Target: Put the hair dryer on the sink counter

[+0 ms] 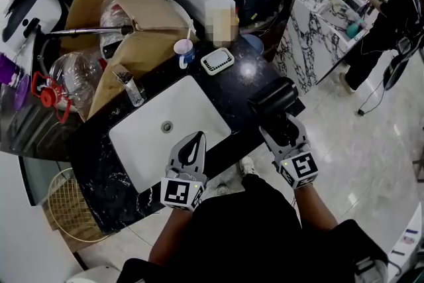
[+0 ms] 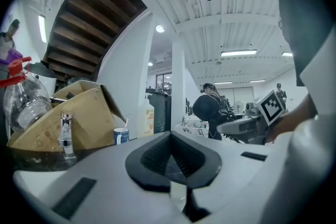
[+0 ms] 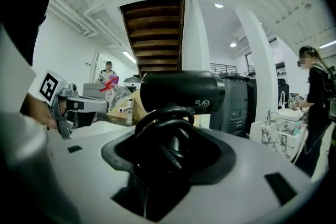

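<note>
Head view: right gripper (image 1: 283,124) clamps hair dryer (image 1: 273,97) over sink counter (image 1: 248,76) edge, not yet set down; left gripper (image 1: 197,139) closed, empty.

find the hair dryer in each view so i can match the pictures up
Head view: the black hair dryer is right of centre, held in the right gripper over the counter at its right corner.
Left gripper view: a dark round body right of centre.
Right gripper view: centre, the barrel lies across just above the jaws, with the handle between them.
Shared landmark: the chrome faucet, left of the hair dryer in all three.
</note>
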`<state>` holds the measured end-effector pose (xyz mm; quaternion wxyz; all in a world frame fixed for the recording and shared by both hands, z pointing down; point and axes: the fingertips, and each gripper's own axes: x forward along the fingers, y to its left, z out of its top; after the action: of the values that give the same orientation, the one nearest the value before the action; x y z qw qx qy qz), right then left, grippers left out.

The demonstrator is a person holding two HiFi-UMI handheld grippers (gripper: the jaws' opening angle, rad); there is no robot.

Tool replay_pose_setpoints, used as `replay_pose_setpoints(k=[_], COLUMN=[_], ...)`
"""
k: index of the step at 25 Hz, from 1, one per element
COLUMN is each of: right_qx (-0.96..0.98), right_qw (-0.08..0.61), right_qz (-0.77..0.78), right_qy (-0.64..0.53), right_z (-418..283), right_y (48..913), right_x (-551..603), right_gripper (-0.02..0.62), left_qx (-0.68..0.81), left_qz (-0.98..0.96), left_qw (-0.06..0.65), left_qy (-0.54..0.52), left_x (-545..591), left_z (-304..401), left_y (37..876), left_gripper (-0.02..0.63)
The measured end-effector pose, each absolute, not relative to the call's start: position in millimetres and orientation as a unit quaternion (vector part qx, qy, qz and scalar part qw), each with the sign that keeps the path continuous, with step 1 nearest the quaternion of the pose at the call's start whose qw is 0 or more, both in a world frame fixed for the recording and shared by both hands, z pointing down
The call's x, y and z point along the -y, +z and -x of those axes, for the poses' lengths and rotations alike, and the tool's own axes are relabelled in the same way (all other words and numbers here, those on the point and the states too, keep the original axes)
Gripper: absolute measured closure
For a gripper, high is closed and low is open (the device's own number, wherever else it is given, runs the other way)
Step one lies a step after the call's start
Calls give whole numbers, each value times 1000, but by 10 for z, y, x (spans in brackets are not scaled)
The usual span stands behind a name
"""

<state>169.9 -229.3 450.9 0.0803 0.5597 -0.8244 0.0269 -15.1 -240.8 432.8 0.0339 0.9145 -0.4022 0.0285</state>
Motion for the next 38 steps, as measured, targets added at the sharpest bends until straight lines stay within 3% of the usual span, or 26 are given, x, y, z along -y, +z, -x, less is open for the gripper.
replay_pose_setpoints(k=[22, 38], right_qx=[859, 833], right_qw=[172, 312], right_qz=[-470, -427], right_qy=[103, 159], right_z=[-1603, -1525], right_y=[5137, 5719], right_x=[3410, 3724], right_gripper=[342, 341], left_qx=[481, 522], left_qz=[-876, -852], left_qw=[27, 35], left_qy=[10, 24], left_x=[2941, 3046], left_z=[101, 386], left_y=[4145, 4304], left_gripper=[612, 612])
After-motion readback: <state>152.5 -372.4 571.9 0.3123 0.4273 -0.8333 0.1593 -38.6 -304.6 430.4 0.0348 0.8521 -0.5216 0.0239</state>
